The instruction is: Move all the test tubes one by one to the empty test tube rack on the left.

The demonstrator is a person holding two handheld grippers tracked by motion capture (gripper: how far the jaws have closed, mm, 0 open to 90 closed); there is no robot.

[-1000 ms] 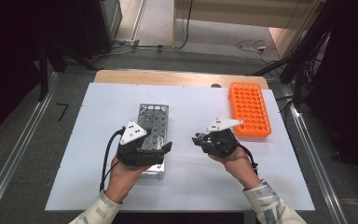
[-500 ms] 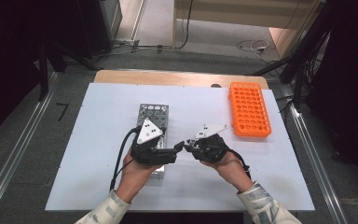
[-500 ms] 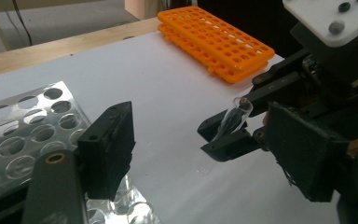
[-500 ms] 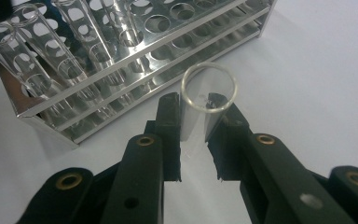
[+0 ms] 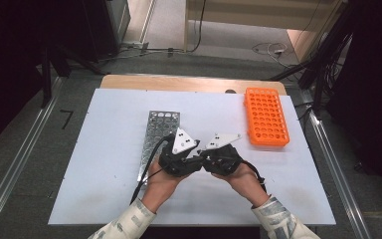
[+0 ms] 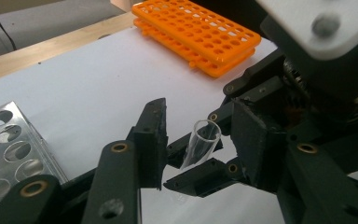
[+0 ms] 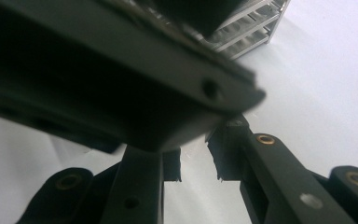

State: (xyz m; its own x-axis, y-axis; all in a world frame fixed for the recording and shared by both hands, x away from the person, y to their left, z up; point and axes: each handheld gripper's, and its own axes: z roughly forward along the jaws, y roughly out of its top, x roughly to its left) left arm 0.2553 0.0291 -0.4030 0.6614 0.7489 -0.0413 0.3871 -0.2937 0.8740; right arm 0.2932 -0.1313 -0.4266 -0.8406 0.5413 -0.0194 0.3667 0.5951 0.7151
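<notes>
While right gripper (image 6: 205, 161) jaws clamp clear tube (image 6: 200, 147), left gripper (image 6: 191, 140) jaws closing around it, untouched.

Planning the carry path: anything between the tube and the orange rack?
Nothing in the way. In the left gripper view, just bare white table lies between the clear tube and the orange rack.

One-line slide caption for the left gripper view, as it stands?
Right gripper holds a clear tube between the left gripper's closing jaws, orange rack behind.
</notes>
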